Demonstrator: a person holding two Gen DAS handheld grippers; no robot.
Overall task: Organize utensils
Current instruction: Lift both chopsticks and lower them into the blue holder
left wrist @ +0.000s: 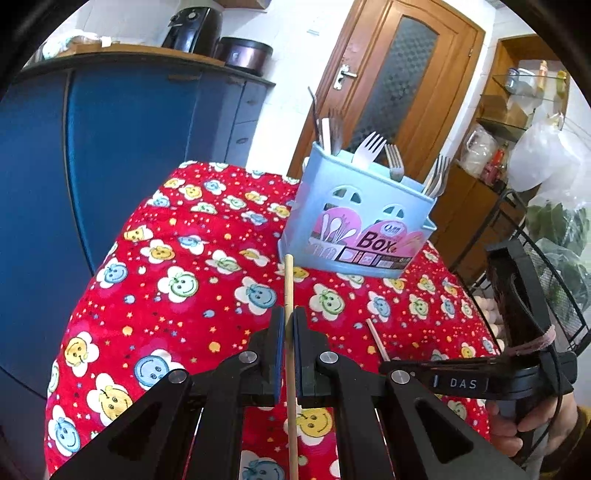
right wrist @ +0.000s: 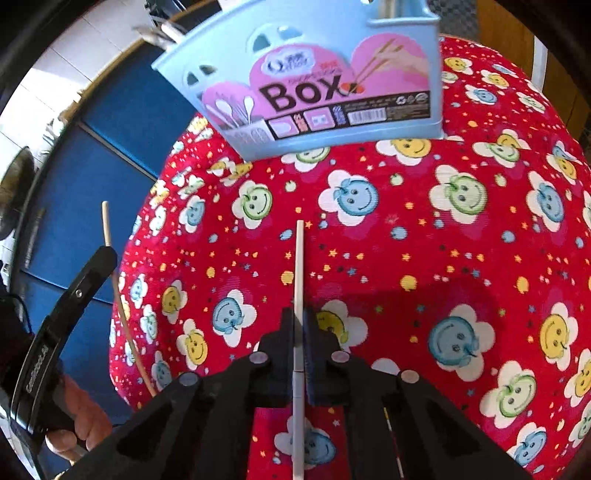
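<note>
- A wooden chopstick (left wrist: 289, 280) is clamped in the left gripper (left wrist: 289, 317), its tip near the blue utensil box (left wrist: 354, 221).
- The right gripper (right wrist: 300, 321) pinches a second, paler chopstick (right wrist: 299, 258).
- The box, holding forks (left wrist: 371, 147), stands on the red smiley tablecloth (left wrist: 184, 277).

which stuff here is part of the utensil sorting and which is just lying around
Part of the job:
- thin wooden chopstick in left claw
- pale chopstick in right claw
- light blue plastic utensil box
- metal forks in it

Lying about:
- black air fryer
- dark round pot
</note>
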